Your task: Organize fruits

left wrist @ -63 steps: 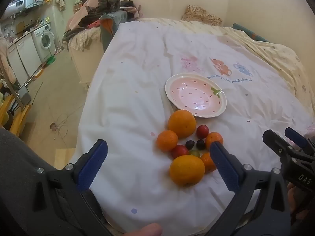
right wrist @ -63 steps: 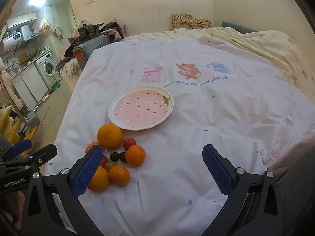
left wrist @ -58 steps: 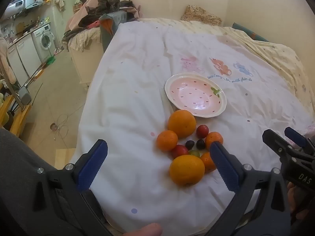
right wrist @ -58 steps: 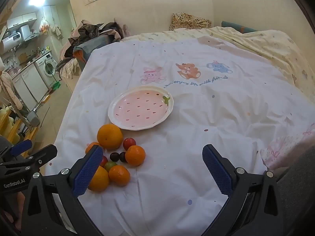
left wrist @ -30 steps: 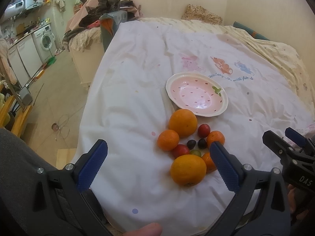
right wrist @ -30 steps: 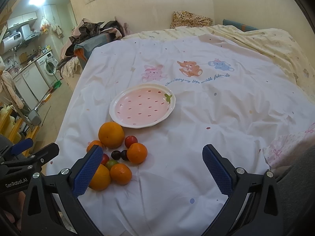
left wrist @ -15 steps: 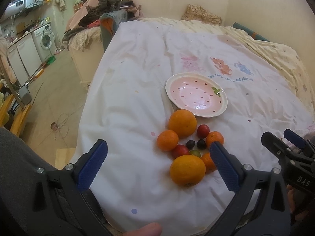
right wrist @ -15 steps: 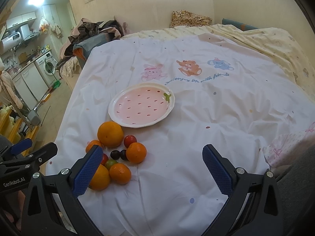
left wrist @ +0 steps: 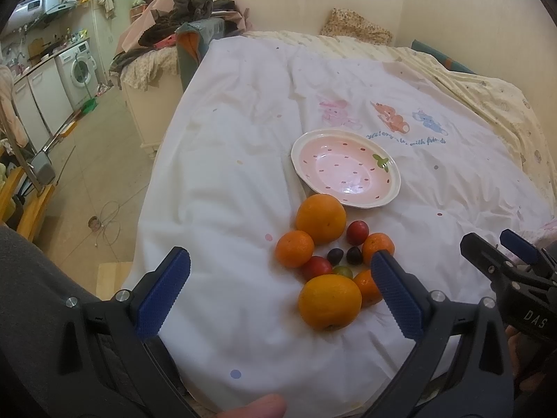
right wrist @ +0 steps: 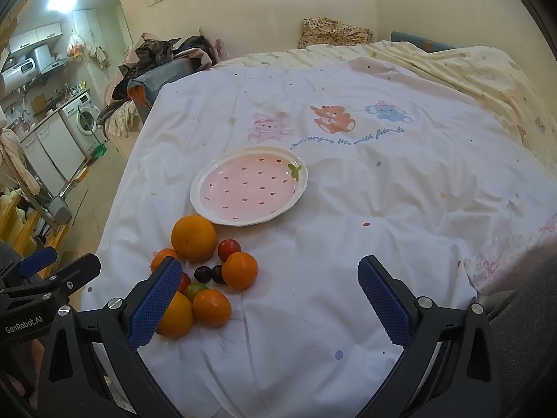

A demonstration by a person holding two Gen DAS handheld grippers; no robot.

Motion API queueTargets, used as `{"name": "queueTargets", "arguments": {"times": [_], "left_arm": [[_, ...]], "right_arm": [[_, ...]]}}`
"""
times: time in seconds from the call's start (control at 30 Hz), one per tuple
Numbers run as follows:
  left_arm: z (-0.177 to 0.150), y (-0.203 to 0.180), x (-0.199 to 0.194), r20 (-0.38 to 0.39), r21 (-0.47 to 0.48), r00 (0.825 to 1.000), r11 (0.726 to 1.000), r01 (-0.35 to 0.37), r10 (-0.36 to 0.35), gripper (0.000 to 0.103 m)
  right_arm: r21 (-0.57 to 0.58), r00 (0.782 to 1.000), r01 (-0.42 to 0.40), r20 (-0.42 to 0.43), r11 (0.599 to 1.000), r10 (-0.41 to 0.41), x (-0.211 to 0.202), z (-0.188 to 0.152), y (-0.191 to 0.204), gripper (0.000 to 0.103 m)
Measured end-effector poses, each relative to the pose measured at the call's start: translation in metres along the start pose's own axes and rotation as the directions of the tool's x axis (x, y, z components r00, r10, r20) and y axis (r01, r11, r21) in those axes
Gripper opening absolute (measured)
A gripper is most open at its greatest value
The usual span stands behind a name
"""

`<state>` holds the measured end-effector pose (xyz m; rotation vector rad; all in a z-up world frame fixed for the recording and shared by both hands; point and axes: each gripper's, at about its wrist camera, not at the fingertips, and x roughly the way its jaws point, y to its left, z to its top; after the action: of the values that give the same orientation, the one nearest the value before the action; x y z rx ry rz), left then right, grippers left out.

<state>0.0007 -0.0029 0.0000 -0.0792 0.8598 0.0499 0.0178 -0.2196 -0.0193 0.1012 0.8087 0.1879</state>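
A pink strawberry-patterned plate (left wrist: pixel 390 195) (right wrist: pixel 299 188) lies bare on the white bedsheet. Just in front of it sits a cluster of fruit: a large orange (left wrist: pixel 321 218) (right wrist: pixel 194 238), a second large orange (left wrist: pixel 329 301), several small oranges (right wrist: pixel 240 270), red plums (left wrist: pixel 357 232) (right wrist: pixel 229 250) and dark grapes (left wrist: pixel 335 256). My left gripper (left wrist: pixel 280 284) hangs open above the sheet, near the cluster's front left. My right gripper (right wrist: pixel 269 291) is open too, to the right of the fruit. Both hold nothing.
The white bedsheet (right wrist: pixel 383 188) has cartoon animal prints beyond the plate. The bed's left edge drops to a tiled floor (left wrist: pixel 90 160). A pile of clothes (left wrist: pixel 181 10) lies at the far left; a washing machine (left wrist: pixel 78 69) stands beyond.
Both grippers drifted slightly, so the views shift a little. The fruit and plate have not moved, and both grippers stay open.
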Motion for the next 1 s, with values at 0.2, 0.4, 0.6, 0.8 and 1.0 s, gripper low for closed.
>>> {"name": "queueTargets", "arguments": {"times": [0.2, 0.4, 0.6, 0.8, 1.0], "left_arm": [[0.0001, 0.0012, -0.0001, 0.002, 0.002, 1.000, 1.000, 0.001, -0.001, 0.102], [-0.0003, 0.0001, 0.0007, 0.006, 0.004, 1.000, 1.000, 0.002, -0.002, 0.102], [-0.0002, 0.0002, 0.0007, 0.005, 0.003, 1.000, 1.000, 0.003, -0.003, 0.102], [0.0000, -0.0001, 0.0001, 0.004, 0.001, 1.000, 1.000, 0.002, -0.002, 0.102], [-0.0001, -0.0002, -0.0004, 0.002, -0.001, 1.000, 1.000, 0.002, -0.002, 0.102]], "right_arm": [[0.000, 1.000, -0.002, -0.001, 1.000, 0.002, 0.0002, 0.0001, -0.0001, 0.103], [-0.002, 1.000, -0.001, 0.003, 1.000, 0.001, -0.0004, -0.0004, -0.0011, 0.103], [0.007, 1.000, -0.002, 0.002, 1.000, 0.002, -0.0005, -0.0004, -0.0010, 0.103], [0.004, 1.000, -0.002, 0.002, 1.000, 0.002, -0.0015, 0.0007, -0.0016, 0.103], [0.009, 1.000, -0.002, 0.002, 1.000, 0.002, -0.0016, 0.0004, -0.0015, 0.103]]}}
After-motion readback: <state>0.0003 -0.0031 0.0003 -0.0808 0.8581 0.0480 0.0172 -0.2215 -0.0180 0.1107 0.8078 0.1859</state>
